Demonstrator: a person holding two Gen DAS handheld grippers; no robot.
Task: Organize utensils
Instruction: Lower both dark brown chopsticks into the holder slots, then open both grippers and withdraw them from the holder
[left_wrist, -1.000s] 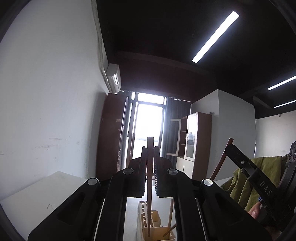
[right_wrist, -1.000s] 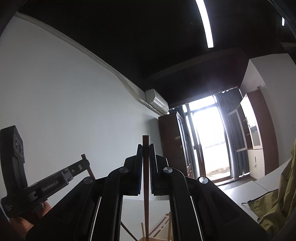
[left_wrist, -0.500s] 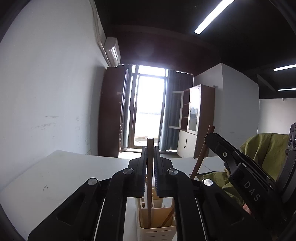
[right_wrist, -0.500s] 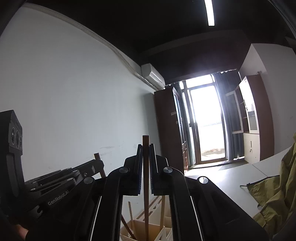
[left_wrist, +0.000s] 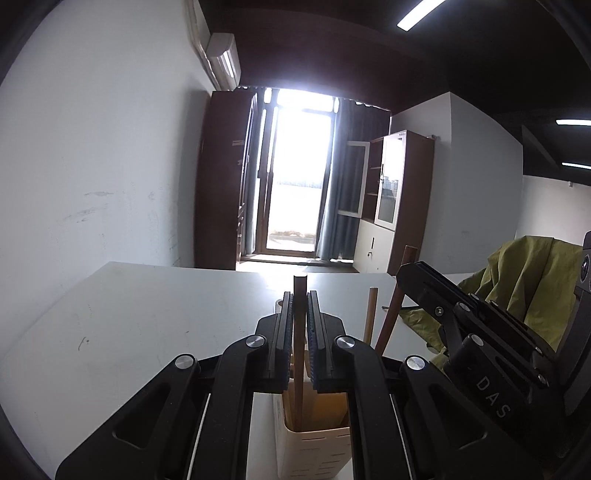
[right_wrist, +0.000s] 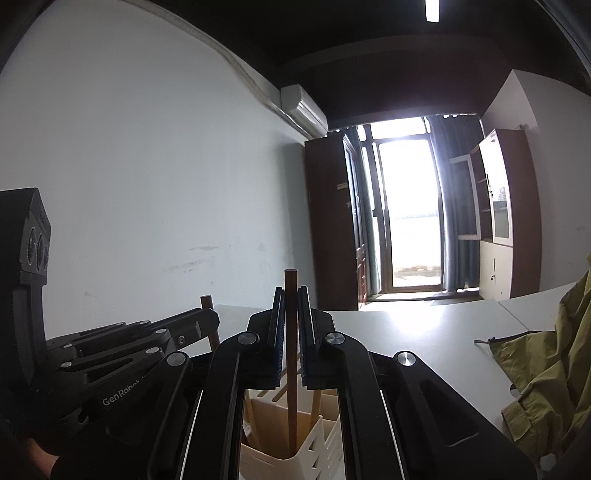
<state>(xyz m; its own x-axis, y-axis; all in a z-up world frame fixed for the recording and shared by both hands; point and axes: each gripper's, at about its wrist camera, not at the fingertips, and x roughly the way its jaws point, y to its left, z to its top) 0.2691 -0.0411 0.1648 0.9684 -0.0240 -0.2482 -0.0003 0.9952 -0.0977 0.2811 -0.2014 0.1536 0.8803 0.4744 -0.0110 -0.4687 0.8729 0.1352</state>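
Observation:
My left gripper (left_wrist: 300, 295) is shut on an upright brown wooden chopstick (left_wrist: 298, 354). Its lower end dips into a cream slotted utensil holder (left_wrist: 314, 446) just below the fingers. My right gripper (right_wrist: 291, 291) is shut on another brown chopstick (right_wrist: 291, 373), which reaches down into a compartment of the same holder (right_wrist: 273, 461). Each gripper shows in the other's view: the right one (left_wrist: 476, 332) with its chopstick (left_wrist: 397, 291), the left one (right_wrist: 133, 350) with its chopstick end (right_wrist: 207, 301). A paler stick (left_wrist: 370, 314) stands in the holder.
The holder stands on a white table (left_wrist: 147, 314) that runs against a white wall on the left. An olive-green jacket (left_wrist: 528, 280) (right_wrist: 554, 369) lies on the table's right side. A bright glass door and brown cabinets are at the room's far end.
Both grippers have come down and tilted forward, each still shut on its chopstick. The holder has come up close beneath them and the chopstick ends now reach into it.

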